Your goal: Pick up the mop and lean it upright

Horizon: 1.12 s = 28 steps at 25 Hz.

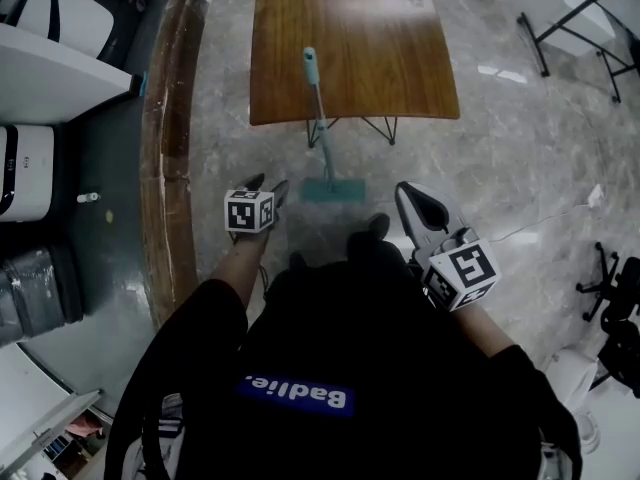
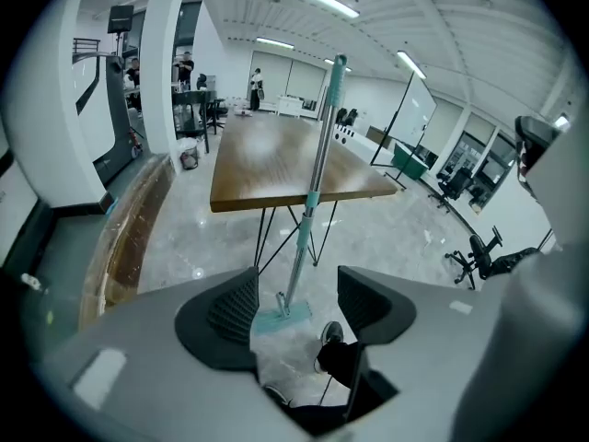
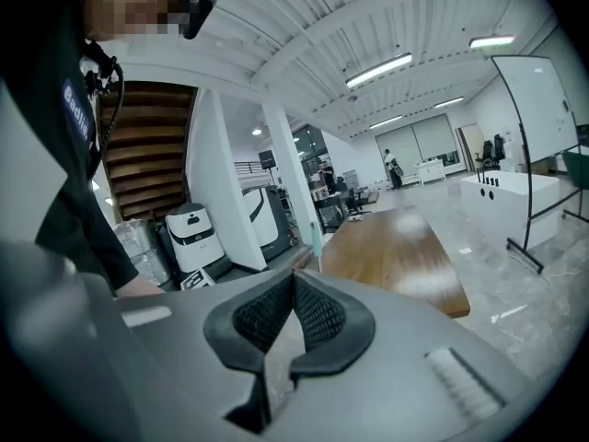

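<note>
The mop stands upright with its silver shaft (image 1: 319, 113) and teal grip resting against the front edge of the wooden table (image 1: 380, 58). Its flat teal head (image 1: 333, 190) lies on the marble floor. In the left gripper view the mop shaft (image 2: 316, 178) rises straight ahead between the jaws, with the mop head (image 2: 279, 319) on the floor beyond them. My left gripper (image 1: 265, 185) is open and empty, just left of the mop head. My right gripper (image 1: 410, 196) is shut on nothing, to the head's right. In the right gripper view only the mop's grip (image 3: 316, 241) shows above my right gripper (image 3: 293, 285).
A raised wooden strip (image 1: 168, 158) runs along the floor at the left, with white machines (image 1: 25, 173) beyond it. An office chair (image 1: 612, 286) stands at the right and a stand's black legs (image 1: 570, 23) at the back right. The person's shoe (image 1: 378, 227) is near the mop head.
</note>
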{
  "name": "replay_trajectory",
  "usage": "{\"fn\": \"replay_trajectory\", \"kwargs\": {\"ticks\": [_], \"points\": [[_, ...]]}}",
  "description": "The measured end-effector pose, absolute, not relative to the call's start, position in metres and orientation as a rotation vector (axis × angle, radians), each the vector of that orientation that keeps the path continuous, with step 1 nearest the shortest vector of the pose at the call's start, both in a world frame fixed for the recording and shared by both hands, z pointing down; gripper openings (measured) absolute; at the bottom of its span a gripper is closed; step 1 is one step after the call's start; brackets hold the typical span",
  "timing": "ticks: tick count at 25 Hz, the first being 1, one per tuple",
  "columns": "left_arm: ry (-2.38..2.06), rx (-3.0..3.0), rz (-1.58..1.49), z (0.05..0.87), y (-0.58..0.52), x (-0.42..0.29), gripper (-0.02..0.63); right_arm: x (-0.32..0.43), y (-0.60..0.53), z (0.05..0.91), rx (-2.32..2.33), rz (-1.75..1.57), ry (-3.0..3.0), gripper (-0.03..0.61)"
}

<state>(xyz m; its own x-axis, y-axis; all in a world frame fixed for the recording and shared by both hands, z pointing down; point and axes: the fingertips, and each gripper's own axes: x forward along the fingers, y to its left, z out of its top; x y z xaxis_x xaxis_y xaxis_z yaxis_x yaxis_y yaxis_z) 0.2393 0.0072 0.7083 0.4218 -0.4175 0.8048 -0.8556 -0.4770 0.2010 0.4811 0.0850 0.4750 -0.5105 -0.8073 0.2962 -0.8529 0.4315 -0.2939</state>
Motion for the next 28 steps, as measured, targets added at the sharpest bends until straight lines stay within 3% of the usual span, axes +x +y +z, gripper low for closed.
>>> {"fn": "replay_trajectory", "kwargs": {"ticks": [8, 15, 24, 28], "points": [[-0.918, 2.243, 0.830, 0.677, 0.053, 0.198, 0.290, 0.394, 0.130, 0.448, 1.615, 0.518, -2.521, 0.006], [-0.857, 2.409, 0.746, 0.640, 0.093, 0.167, 0.253, 0.336, 0.181, 0.438, 1.660, 0.463, -2.477, 0.006], [-0.817, 2.568, 0.559, 0.570, 0.145, 0.153, 0.221, 0.317, 0.229, 0.427, 1.711, 0.420, -2.418, 0.006], [-0.809, 2.614, 0.459, 0.538, 0.160, 0.155, 0.166, 0.317, 0.238, 0.428, 1.711, 0.437, -2.416, 0.005]]}}
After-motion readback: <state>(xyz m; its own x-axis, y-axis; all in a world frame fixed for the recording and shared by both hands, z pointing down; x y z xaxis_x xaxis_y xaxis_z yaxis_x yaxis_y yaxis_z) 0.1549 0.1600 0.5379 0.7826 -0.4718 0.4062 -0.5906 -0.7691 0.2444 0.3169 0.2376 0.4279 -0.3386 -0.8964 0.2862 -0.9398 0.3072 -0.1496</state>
